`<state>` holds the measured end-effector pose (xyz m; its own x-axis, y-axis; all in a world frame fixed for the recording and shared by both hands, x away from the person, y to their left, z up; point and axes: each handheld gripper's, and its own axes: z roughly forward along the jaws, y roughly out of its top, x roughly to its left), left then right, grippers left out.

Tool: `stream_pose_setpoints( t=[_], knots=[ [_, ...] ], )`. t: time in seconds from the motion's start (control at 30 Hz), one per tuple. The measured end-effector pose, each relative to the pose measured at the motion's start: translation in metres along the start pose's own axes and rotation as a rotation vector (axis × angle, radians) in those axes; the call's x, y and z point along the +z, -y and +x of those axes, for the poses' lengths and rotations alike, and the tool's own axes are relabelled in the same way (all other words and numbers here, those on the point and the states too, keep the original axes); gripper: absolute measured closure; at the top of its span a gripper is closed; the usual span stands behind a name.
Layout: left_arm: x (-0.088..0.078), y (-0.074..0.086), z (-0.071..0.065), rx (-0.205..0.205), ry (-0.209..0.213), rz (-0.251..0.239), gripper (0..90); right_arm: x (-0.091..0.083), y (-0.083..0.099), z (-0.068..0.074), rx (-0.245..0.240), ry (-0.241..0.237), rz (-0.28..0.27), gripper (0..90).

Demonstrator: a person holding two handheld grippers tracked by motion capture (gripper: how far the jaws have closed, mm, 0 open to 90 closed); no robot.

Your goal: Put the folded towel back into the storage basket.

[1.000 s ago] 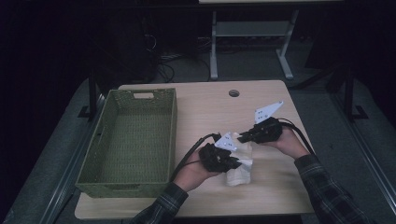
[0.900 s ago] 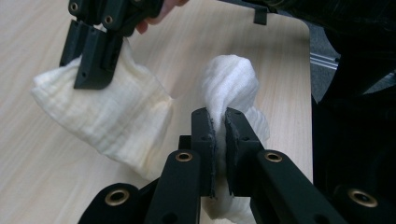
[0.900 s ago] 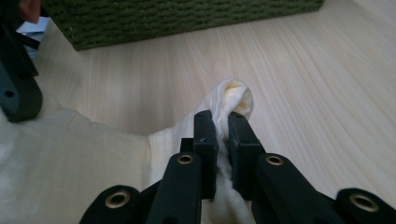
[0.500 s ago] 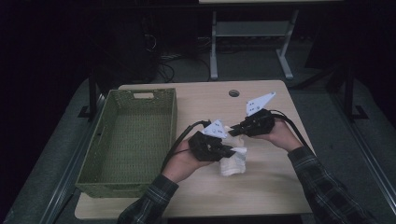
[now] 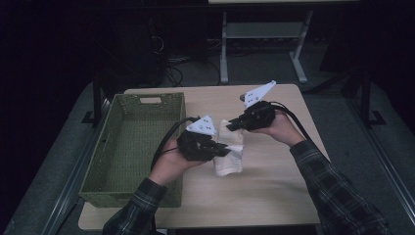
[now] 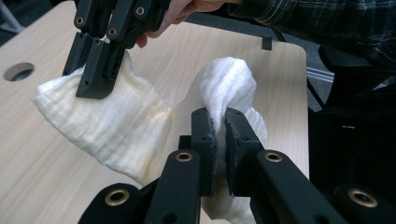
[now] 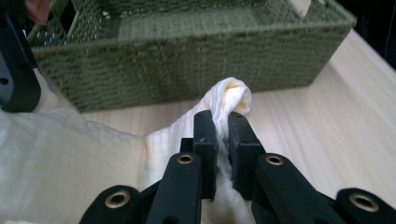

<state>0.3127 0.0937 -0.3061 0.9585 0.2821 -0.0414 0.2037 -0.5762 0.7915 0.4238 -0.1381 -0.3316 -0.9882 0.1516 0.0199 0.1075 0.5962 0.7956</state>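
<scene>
- Two black grippers pinch one white crinkled cotton cloth (image 5: 228,155): left gripper (image 5: 226,152) and right gripper (image 5: 229,126) each clamp a separate bunched edge, probably to spread it.
- It hangs above the wooden table (image 5: 274,191) middle, beside the green woven basket (image 5: 131,147) along the left edge.

Cloth (image 6: 116,126): soft cream woven fabric, matt, finely ribbed and crinkled. Basket (image 7: 187,60): green woven fibre, coarse, matt. Table (image 5: 274,191): pale wood-grain laminate, smooth, low sheen. Left gripper (image 6: 219,140) and right gripper (image 7: 223,135): black matt plastic with brass-coloured metal rivets. Sleeve (image 5: 337,196): plaid cloth.
</scene>
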Motion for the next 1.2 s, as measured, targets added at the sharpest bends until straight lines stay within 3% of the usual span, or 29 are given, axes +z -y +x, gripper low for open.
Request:
stream_pose_setpoints(
  t=[0.3,0.5,0.8,1.2],
  knots=[
    [-0.037,0.011,0.009,-0.009,-0.045,-0.022,83.3,0.021,-0.039,-0.002,-0.056,-0.011,-0.002,83.8],
    [-0.069,0.020,0.013,-0.025,-0.091,-0.037,83.2,0.034,-0.060,-0.003,-0.066,-0.017,-0.012,83.9],
    [-0.095,0.036,0.019,-0.044,-0.112,-0.036,83.2,0.050,-0.085,-0.006,-0.077,-0.028,-0.035,83.8],
    [-0.129,0.068,0.026,-0.094,-0.173,-0.033,83.2,0.089,-0.116,-0.008,-0.104,-0.047,-0.036,83.8]
  ],
)
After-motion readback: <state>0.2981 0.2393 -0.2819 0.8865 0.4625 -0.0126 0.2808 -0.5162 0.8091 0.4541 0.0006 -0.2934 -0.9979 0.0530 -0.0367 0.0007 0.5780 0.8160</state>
